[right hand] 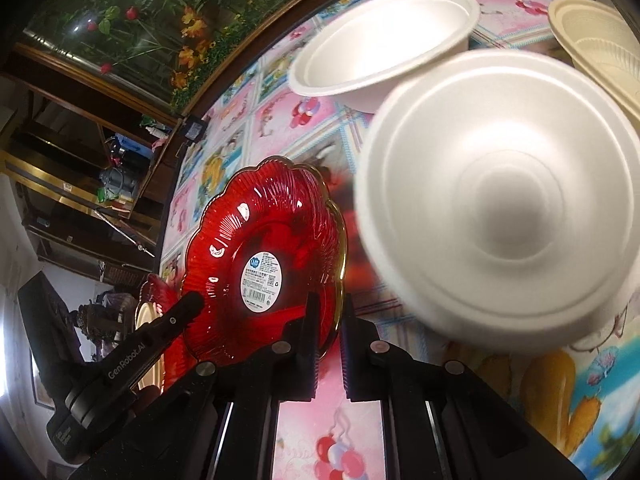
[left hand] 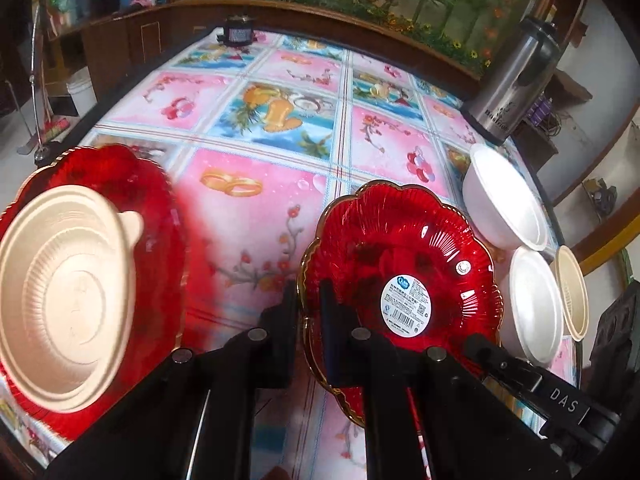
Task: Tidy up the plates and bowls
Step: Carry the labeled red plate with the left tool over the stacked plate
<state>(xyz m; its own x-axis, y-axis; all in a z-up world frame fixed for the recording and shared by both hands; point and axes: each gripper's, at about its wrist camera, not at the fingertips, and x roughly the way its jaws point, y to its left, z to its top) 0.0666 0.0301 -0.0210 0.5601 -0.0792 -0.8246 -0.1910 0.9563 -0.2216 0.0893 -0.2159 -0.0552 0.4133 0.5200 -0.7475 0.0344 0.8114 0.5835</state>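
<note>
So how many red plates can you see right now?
2. One red plate is pinched at its rim by both tongs, left and right. The other red plate lies at the left under a beige bowl. More may be hidden.

Both wrist cameras look steeply down along their fingers, close above the labelled red plate (left hand: 400, 276) (right hand: 264, 264), from opposite edges, sharing it and the white bowls beside it (left hand: 532, 308) (right hand: 500, 204).

bright, even light; white glints on the red plate (right hand: 264, 264); near white bowl (right hand: 500, 208) and beige lid (left hand: 64, 296) blurred; fisheye bends edges into dark corners.
</note>
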